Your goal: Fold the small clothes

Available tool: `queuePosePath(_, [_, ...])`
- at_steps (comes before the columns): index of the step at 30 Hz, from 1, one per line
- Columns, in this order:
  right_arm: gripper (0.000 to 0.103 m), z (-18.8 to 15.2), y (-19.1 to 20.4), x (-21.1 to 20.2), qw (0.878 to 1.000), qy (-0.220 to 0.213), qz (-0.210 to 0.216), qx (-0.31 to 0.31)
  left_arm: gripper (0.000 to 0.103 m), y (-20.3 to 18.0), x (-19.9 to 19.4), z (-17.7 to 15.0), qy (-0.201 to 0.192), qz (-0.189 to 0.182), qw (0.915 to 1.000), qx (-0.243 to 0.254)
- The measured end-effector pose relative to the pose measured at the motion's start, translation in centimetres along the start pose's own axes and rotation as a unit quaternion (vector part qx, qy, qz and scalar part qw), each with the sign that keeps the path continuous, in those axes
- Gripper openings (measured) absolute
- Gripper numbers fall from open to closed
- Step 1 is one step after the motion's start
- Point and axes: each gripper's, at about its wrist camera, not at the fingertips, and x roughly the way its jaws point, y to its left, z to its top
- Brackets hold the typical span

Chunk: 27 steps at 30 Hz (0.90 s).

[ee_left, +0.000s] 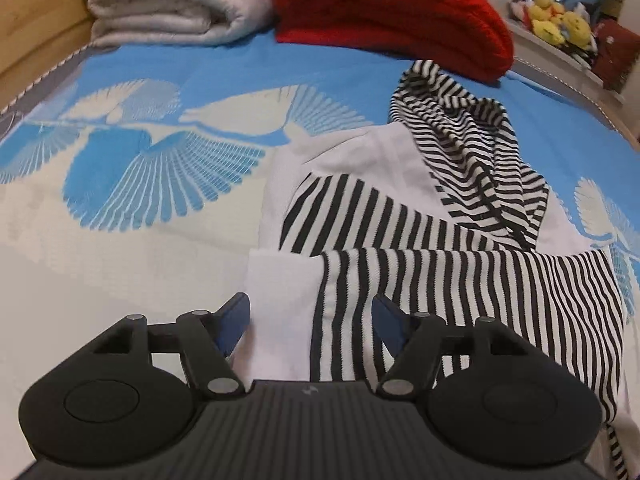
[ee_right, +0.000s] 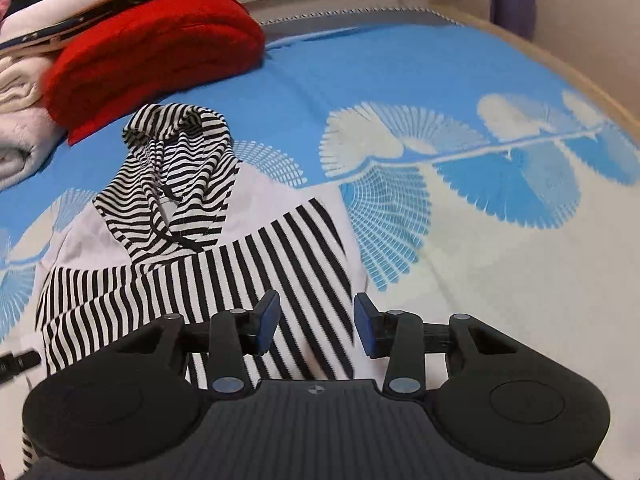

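A small white hoodie with black-and-white striped sleeves and hood [ee_left: 460, 216] [ee_right: 192, 248] lies on the blue and white bedspread [ee_left: 132, 216] [ee_right: 460, 216], both sleeves folded across its body. My left gripper [ee_left: 312, 320] hovers over the hoodie's near edge, where white cloth meets the striped sleeve; its blue pads [ee_left: 236, 322] stand apart and press on nothing. My right gripper [ee_right: 316, 322] hangs above the striped sleeve at the hoodie's right side. Its jaws are open too, with the cloth lying below them, not pinched.
A folded red knit [ee_left: 392, 12] [ee_right: 156, 52] and a folded pale blanket [ee_left: 172, 0] [ee_right: 16, 136] lie at the far end of the bed. Plush toys [ee_left: 556, 20] sit on a shelf beyond. A wooden bed rim [ee_right: 580, 80] runs along the right.
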Motion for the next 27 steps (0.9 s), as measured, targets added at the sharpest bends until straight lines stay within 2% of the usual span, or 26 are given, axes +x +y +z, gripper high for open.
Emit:
queuePosePath(8, [0.042,0.0,-1.1,0.0,1.000,0.003,-0.015,-0.024,0.074,-0.7,0.4,-0.2,-0.003,-0.011,0.9999,0.007])
queuePosePath(11, [0.043,0.0,-1.2,-0.1,0.999,-0.001,-0.016,-0.038,0.086,-1.0,0.4,-0.2,-0.008,-0.024,0.9997,0.005])
queuePosePath(14, [0.043,0.0,-1.5,0.3,0.999,0.007,-0.011,-0.037,0.088,-1.9,0.3,0.0,-0.011,-0.054,0.9984,0.012])
queuePosePath(16, [0.043,0.0,-1.5,0.4,0.999,0.009,-0.012,-0.041,0.103,-2.4,0.3,0.0,-0.012,-0.070,0.9974,0.014])
queuePosePath(21, [0.043,0.1,-2.0,0.5,0.999,0.011,-0.013,-0.040,0.103,-3.3,-0.2,0.5,-0.028,-0.106,0.9939,0.006])
queuePosePath(27, [0.043,0.2,-2.6,0.4,0.999,0.015,-0.010,-0.034,0.103,-3.8,-0.3,0.9,-0.027,-0.099,0.9947,0.003])
